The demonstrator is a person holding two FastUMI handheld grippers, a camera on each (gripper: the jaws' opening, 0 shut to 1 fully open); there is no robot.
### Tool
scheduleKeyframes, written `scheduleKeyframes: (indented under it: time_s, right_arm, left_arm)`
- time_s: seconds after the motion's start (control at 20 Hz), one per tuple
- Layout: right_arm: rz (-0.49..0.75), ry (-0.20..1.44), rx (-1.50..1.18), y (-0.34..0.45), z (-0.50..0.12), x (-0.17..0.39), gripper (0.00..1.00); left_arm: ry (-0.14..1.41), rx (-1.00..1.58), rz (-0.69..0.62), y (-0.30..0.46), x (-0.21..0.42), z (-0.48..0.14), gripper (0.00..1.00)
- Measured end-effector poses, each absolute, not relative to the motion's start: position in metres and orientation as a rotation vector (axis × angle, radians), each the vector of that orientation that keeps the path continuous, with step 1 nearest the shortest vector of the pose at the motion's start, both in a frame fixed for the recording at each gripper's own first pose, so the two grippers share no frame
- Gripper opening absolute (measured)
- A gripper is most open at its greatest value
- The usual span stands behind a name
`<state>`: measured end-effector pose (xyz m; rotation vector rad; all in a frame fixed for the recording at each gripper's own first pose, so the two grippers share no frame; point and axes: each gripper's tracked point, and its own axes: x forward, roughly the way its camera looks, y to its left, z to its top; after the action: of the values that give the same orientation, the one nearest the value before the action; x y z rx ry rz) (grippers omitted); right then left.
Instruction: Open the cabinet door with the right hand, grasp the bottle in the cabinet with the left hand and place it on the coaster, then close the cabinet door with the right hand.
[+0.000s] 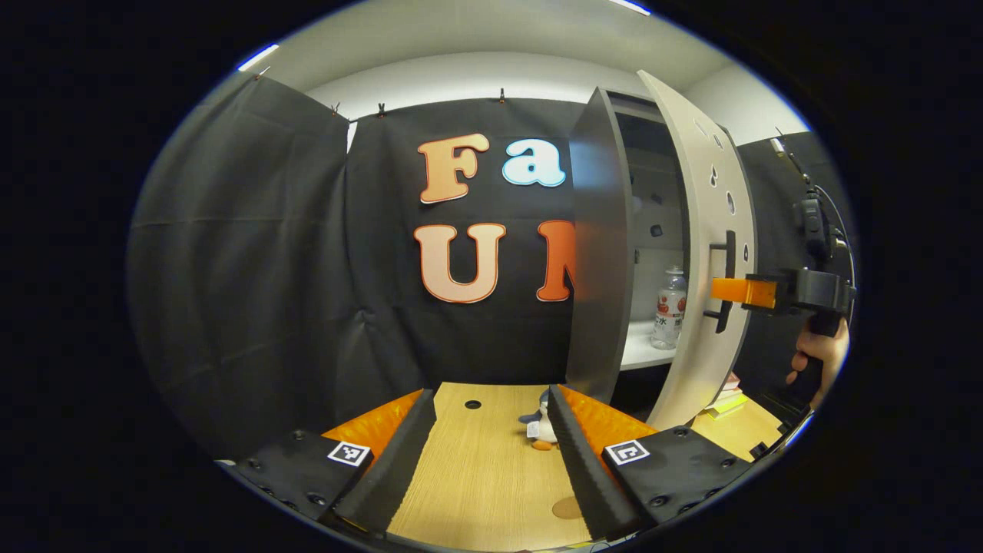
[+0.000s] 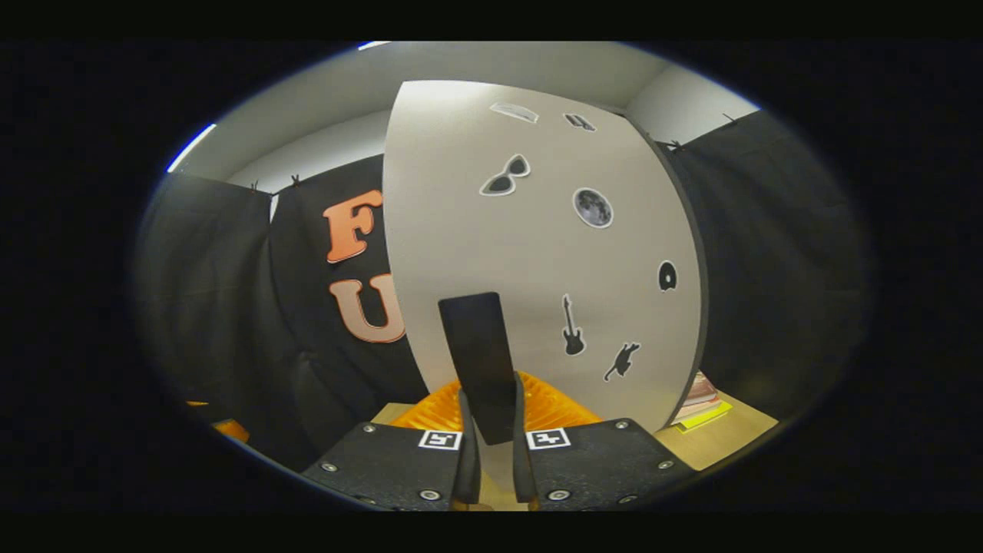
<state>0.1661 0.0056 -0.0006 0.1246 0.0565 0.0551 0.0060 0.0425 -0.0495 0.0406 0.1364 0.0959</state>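
We take the cabinet (image 1: 607, 253) as our reference. In the left gripper view, its door (image 1: 703, 253) stands swung open, hinged on the side away from the booth cloth, and the interior is exposed between the dark side panel and the door's inner edge. On the white shelf (image 1: 641, 349) inside the cabinet we see the bottle (image 1: 670, 307) standing upright, clear, with a pale cap and a label around its middle. In front of the cabinet lies the wooden table (image 1: 476, 468); on it, near the cabinet's base, sits a small plush toy (image 1: 541, 426), and closer to the camera than the toy lies the round coaster (image 1: 567, 508), partly hidden by a finger. The left gripper (image 1: 484, 461) hovers low over the table, well apart from the cabinet, with its fingers spread wide and nothing between them. In the right gripper view, the right gripper (image 2: 491, 430) is at the outer face of the door (image 2: 537, 253), and its fingers are pinching the dark door handle (image 2: 482, 361), one on each side. In the left gripper view, the same right gripper (image 1: 737, 292) reaches the handle (image 1: 726, 280) from the door's outer side, held by a hand (image 1: 822, 357). Beside the cabinet's base, beyond the door, a small stack of books (image 2: 700, 403) rests on the table.
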Motion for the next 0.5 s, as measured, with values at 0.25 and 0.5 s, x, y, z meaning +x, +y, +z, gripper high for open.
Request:
scheduleKeyframes:
  time_s: [0.25, 0.5]
  right_arm:
    - [0.059, 0.048, 0.147, -0.02, 0.002, 0.132, 0.17]
    - [0.044, 0.038, 0.151, -0.05, 0.003, 0.104, 0.16]
  left_arm:
    - [0.128, 0.045, 0.12, 0.03, -0.018, -0.045, 0.92]
    - [0.098, 0.031, 0.105, 0.01, -0.03, -0.038, 0.92]
